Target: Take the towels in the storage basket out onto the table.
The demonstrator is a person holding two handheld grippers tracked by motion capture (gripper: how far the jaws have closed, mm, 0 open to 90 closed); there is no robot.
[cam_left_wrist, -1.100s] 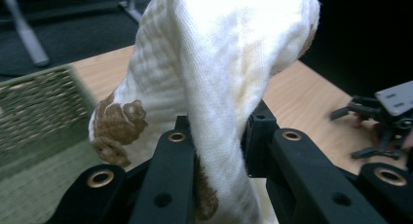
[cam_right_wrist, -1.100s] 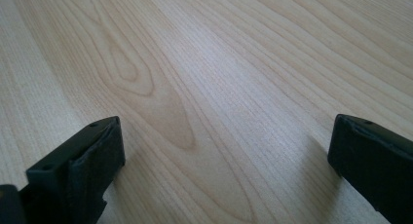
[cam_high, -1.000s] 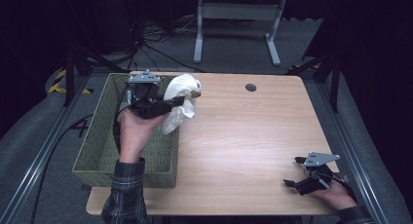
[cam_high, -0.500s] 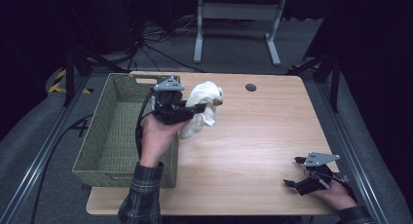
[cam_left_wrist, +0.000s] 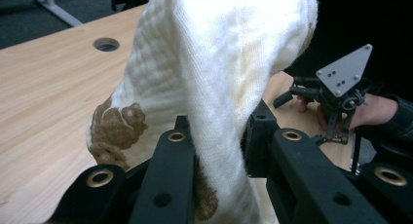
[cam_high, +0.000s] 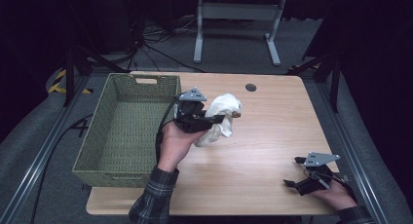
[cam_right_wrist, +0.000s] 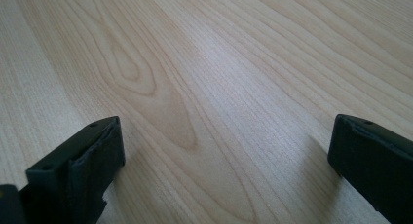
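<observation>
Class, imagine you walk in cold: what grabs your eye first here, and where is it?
The white cloth with a brown patch, pinched in the left gripper above the table, just right of the green woven basket. Then the right gripper, jaws wide, resting at the table's near right corner.

Table brightly lit; surroundings dark; cloth overexposed.

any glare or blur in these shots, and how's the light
High view: table lit, surroundings dark. Left gripper view: top of the white cloth blown out; left gripper jaws clamping it look soft. Right gripper view: pale sheen on the wood, right gripper jaws blurred.
</observation>
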